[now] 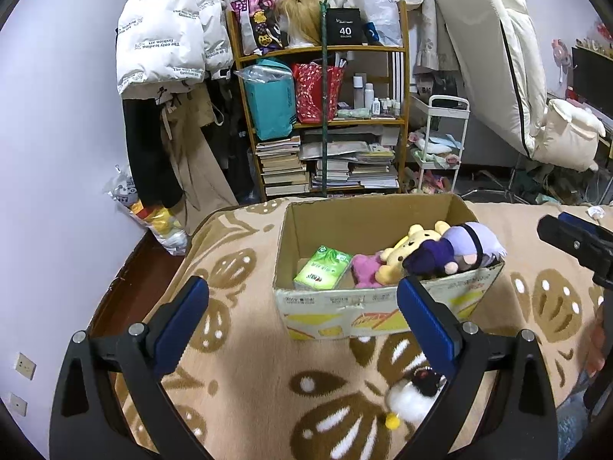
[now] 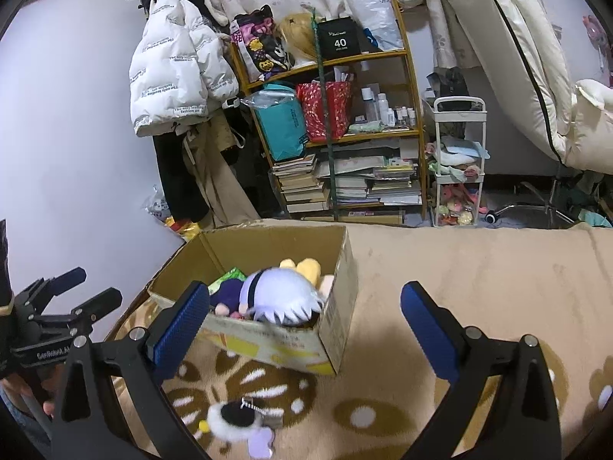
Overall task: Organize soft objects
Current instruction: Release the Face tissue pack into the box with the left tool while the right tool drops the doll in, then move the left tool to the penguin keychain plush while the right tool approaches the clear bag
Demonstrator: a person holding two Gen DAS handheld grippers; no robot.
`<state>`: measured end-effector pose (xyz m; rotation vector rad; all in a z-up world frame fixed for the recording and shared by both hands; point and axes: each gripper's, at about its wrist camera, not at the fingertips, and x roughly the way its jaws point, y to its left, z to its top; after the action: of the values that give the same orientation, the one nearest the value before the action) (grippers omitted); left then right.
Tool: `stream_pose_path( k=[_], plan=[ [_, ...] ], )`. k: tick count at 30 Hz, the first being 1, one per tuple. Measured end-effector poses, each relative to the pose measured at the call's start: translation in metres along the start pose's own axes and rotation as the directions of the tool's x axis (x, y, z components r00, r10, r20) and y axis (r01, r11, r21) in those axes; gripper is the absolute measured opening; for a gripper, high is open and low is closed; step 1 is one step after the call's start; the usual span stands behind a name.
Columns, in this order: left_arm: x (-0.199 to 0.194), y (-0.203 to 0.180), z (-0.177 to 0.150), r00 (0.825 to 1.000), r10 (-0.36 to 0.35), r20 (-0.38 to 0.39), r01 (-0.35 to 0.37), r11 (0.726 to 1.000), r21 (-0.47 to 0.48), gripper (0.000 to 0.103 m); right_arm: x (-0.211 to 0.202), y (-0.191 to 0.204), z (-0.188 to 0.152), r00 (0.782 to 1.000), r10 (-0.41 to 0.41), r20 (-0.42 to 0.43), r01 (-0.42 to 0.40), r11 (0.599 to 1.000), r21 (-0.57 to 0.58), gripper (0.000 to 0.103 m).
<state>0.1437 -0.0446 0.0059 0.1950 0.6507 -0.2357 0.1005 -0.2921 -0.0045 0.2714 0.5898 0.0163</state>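
Observation:
An open cardboard box (image 1: 337,306) (image 2: 337,306) stands on the patterned blanket. Inside lie a green tissue pack (image 1: 323,268), a pink plush (image 1: 366,270), a yellow bear plush (image 1: 406,251) and a purple-haired doll (image 1: 459,251) (image 2: 279,297) leaning over the near rim. A small white fluffy toy with a black patch (image 1: 412,396) (image 2: 239,418) lies on the blanket in front of the box. My left gripper (image 1: 302,314) is open, short of the box, with nothing between its fingers. My right gripper (image 2: 304,318) is open and empty too, near the box's right corner.
The beige and brown blanket (image 1: 249,345) (image 2: 479,268) covers the surface. Behind it stand a wooden shelf (image 1: 322,122) with books and bags, a hanging white jacket (image 1: 164,34), a white trolley (image 2: 458,161) and a leaning mattress (image 1: 494,57). A plastic bag (image 1: 153,214) sits by the wall.

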Motion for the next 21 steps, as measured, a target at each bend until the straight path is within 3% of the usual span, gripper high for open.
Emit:
stream_pose_path(
  k=[13, 21],
  plan=[
    [-0.026, 0.005, -0.022, 0.995, -0.041, -0.086, 0.04, 0.999, -0.02, 0.098, -0.032, 0.004, -0.021, 0.998, -0.021, -0.053, 0.021, 1.0, -0.003, 0.103],
    [-0.027, -0.001, -0.038, 0.995, -0.049, -0.087, 0.049, 0.999, -0.003, 0.098, -0.032, 0.006, -0.034, 0.994, -0.031, -0.1, 0.03, 0.999, -0.015, 0.103]
  ],
)
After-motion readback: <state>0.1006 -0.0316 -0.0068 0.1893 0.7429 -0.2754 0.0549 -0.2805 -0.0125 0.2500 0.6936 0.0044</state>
